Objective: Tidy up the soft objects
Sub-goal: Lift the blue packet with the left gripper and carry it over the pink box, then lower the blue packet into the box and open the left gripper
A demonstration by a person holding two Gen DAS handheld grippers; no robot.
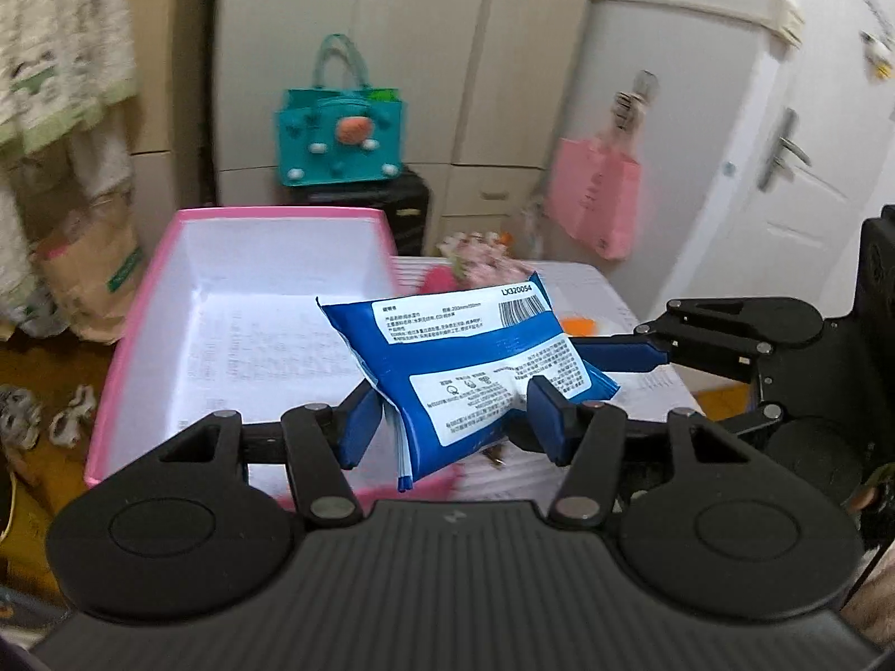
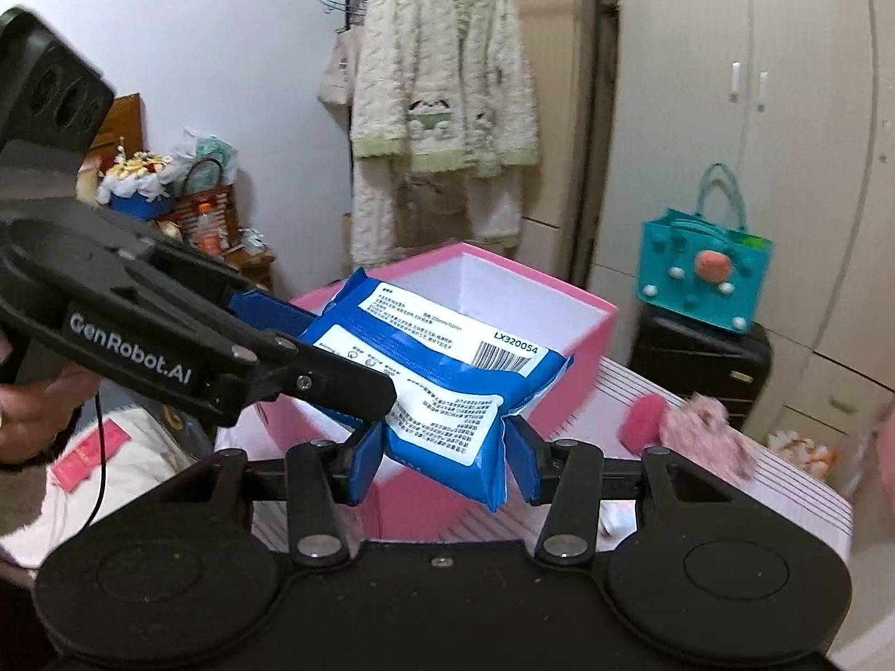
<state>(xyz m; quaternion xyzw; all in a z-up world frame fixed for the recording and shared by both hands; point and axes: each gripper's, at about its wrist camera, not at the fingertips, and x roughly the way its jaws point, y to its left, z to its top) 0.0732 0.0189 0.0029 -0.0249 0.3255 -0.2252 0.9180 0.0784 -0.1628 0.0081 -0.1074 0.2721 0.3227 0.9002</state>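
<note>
blue soft pack of wipes (image 1: 475, 369) hung in the air, gripped from two ends, held over the near right corner of the pink box (image 1: 184, 257), which sat at 10 o'clock of it in the left wrist view. we had our left gripper (image 1: 456, 419) pinching the pack's near end, pads pressed into its sides, plastic dented at the right pad. our right gripper (image 2: 444, 458) pinched the opposite end the same way in its own view, jaws fairly narrow, film puckered at the right pad. each tool showed in the other's camera: the right one came in from 3 o'clock in the left view, the left one from 9 o'clock in the right view.

pack orientation: printed label side up, barcode toward the far end at 1 o'clock in the left view. long axis ran roughly from 7 to 1 o'clock there, tilted, far end higher than near end. in the right view it ran from 5 o'clock up to 11.

our judgement on the step: carry into the box. to do it well, keep both pinches even so the soft pack would not sag or twist, level it, swing it toward 10 o'clock until fully over the white floor of the box, line the long axis with the box's long wall, lower, then release. other soft items, a pink fluffy thing (image 2: 707, 433) and a red one (image 2: 643, 419), lay on the striped table (image 2: 783, 497) at 3 o'clock, apart from the box.
</note>
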